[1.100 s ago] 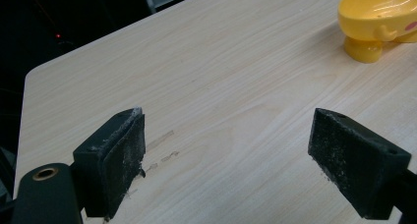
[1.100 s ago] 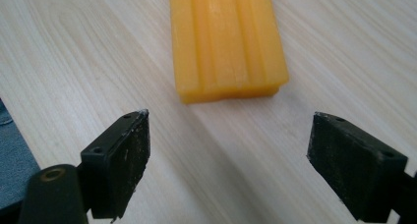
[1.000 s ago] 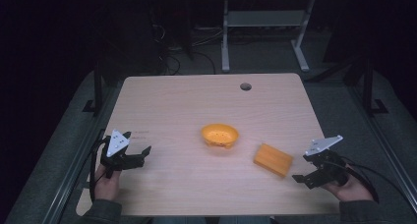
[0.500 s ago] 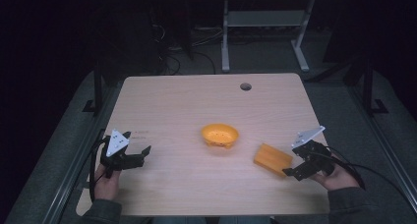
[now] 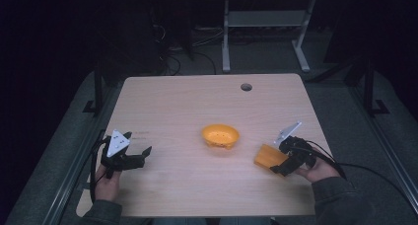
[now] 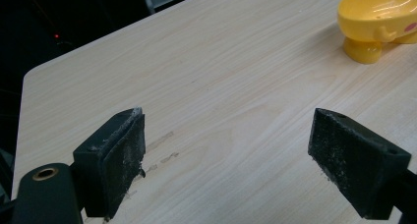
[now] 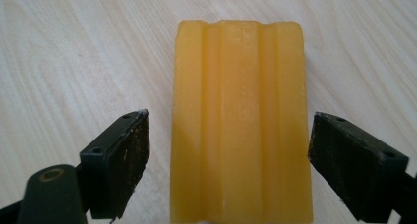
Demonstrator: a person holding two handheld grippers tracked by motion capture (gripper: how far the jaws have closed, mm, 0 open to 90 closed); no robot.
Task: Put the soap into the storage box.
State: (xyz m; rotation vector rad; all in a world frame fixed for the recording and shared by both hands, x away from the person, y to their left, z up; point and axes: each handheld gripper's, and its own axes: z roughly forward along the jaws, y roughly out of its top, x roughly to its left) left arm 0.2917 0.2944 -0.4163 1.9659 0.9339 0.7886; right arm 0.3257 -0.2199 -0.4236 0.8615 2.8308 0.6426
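Orange and ridged, the soap-like block (image 7: pixel 241 121) lies flat on the worktop (image 5: pixel 187 106) near its right edge, toward the near right corner, and the right hand-held gripper (image 5: pixel 285 162) now stands right at it: a second ago that gripper hung back by the right edge with a gap to the block, and since then it has slid in until its spread jaws flank the block on both sides, as the right gripper view shows, with bare wood between each pad and the block, so nothing is pinched yet. That reads as the approach being done and the squeeze being the step next due. Just beyond, around the middle of the worktop, the yellow footed bowl (image 5: pixel 220 135) has not shifted. The left hand-held gripper (image 5: pixel 140 153) has stayed near the left edge, jaws spread over bare wood. Hard to tell from above is whether the right pads touch the block; its near end is cut off in the right gripper view
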